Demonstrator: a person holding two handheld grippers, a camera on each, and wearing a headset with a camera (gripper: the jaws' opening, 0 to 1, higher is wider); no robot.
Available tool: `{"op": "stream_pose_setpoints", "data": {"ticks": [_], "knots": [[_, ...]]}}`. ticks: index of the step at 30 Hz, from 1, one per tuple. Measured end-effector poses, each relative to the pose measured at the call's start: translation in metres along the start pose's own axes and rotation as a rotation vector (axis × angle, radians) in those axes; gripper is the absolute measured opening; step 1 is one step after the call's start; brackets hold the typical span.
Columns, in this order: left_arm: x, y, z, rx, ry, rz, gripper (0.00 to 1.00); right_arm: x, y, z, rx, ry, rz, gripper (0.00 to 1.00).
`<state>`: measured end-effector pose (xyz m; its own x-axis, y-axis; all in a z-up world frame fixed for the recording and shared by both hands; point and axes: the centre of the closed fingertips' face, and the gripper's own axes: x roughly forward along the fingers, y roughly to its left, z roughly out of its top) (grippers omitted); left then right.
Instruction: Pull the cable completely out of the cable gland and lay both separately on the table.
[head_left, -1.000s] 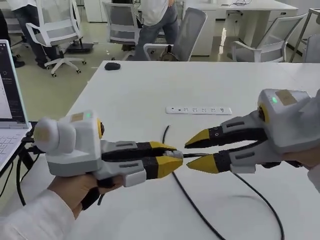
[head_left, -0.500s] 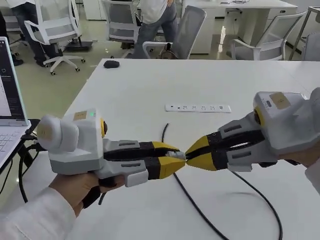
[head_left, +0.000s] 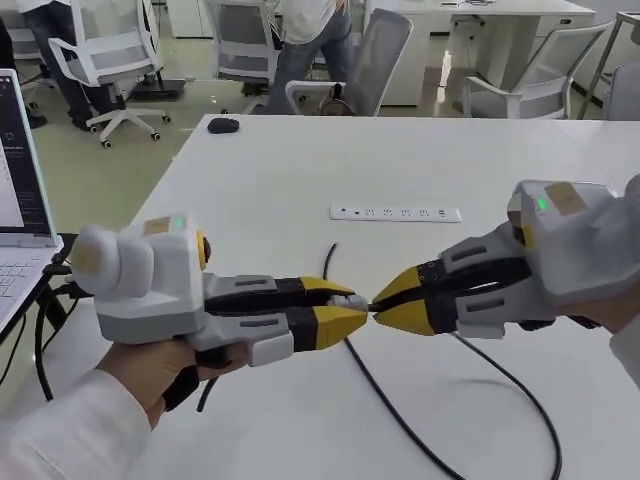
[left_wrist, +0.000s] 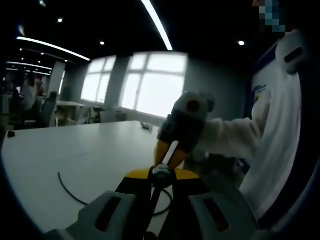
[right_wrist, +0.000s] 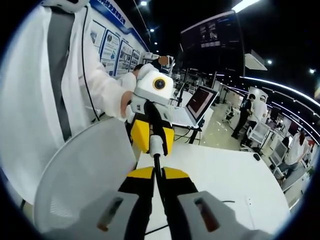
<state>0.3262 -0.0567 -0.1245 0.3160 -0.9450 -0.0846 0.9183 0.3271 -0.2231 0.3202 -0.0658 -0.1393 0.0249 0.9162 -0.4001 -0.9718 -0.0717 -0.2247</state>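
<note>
While tip to tip (both clenched), left gripper (head_left: 350, 310) on one cable gland (right_wrist: 156, 146), right gripper (head_left: 388, 305) on one cable (head_left: 400, 420).

Right claw (right_wrist: 156, 173) clamped on cable (right_wrist: 158, 163); gland (right_wrist: 156, 146) in left claw (right_wrist: 152, 139).

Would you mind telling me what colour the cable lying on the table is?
Black. The cable shows best in the head view, against the white table.

A wide white bench (head_left: 250, 180) is carrying a long white power strip (head_left: 396, 213) lying near its centre, a small black computer mouse (head_left: 223, 125) resting at 11 o'clock, and a thin black cable (head_left: 400, 420) trailing toward 5 o'clock.
</note>
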Motion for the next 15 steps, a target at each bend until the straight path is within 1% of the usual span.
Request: {"op": "stream_pose_setpoints", "data": {"ticks": [5, 7, 9, 15], "knots": [[-0.004, 0.002, 0.0, -0.006, -0.006, 0.009, 0.17, -0.004, -0.002, -0.005, 0.017, 0.001, -0.017, 0.04], [-0.006, 0.004, -0.001, -0.021, -0.015, 0.017, 0.17, -0.006, -0.003, -0.008, 0.031, 0.0, -0.028, 0.04], [-0.007, 0.004, -0.002, -0.026, -0.02, 0.019, 0.17, -0.007, -0.002, -0.011, 0.038, 0.003, -0.032, 0.04], [-0.012, 0.005, -0.002, -0.024, -0.018, 0.029, 0.16, -0.013, -0.003, -0.02, 0.061, 0.006, -0.05, 0.04]]}}
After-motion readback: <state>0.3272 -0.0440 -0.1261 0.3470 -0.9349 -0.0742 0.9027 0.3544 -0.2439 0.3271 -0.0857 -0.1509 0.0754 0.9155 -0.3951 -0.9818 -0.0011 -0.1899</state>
